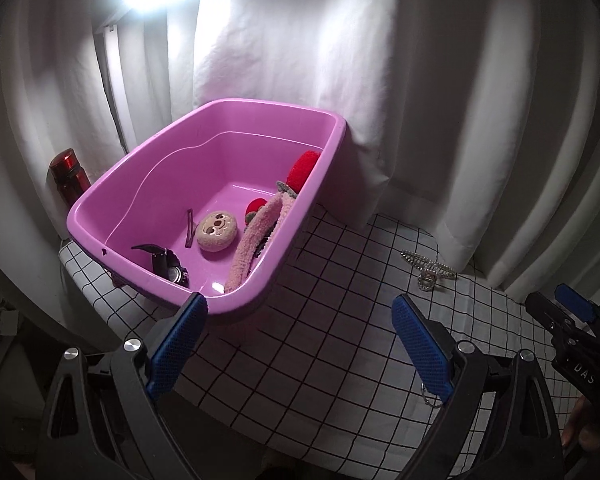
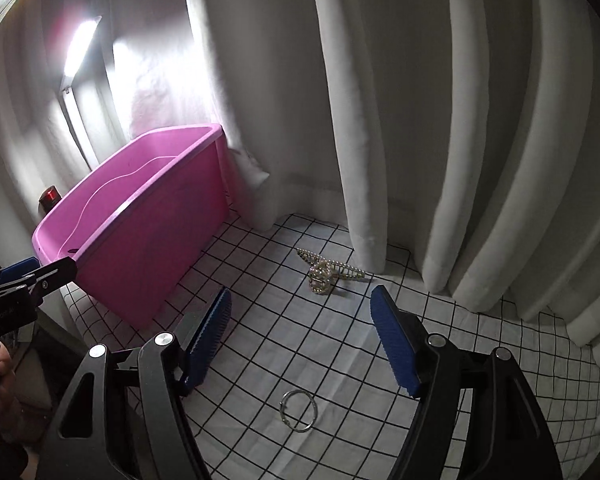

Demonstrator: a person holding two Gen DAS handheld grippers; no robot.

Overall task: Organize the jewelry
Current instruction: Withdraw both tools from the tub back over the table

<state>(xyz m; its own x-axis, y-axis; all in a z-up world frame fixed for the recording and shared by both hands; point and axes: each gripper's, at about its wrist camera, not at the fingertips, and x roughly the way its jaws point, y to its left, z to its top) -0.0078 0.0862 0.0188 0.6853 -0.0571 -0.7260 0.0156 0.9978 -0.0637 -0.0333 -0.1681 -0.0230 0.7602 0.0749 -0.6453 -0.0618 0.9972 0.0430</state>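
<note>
Closest of all, the right gripper (image 2: pixel 300 328) had its blue fingers spread wide and held nothing. Right under it, a small silver ring (image 2: pixel 298 411) lay flat on the checked cloth (image 2: pixel 340 344). It was thin and round, like a key ring.

The left gripper (image 1: pixel 300 332) was spread wide too, and it was empty. It hung just in front of the pink tub (image 1: pixel 203 304).

A bit farther on the cloth lay a gold hair claw (image 2: pixel 328 273) with little pearls on it. It sat near the white curtain (image 2: pixel 380 120), well apart from the tub.

Inside the tub were a black watch (image 1: pixel 167 266), a thin dark clip (image 1: pixel 189 227), a round fuzzy face clip (image 1: pixel 216 231), a fluffy pink headband (image 1: pixel 251 244) and red pom-poms (image 1: pixel 304 170).

So I think most of the job was done. The ring and the hair claw were not yet in the tub.

Far behind the tub stood a red bottle (image 1: pixel 68 176).
</note>
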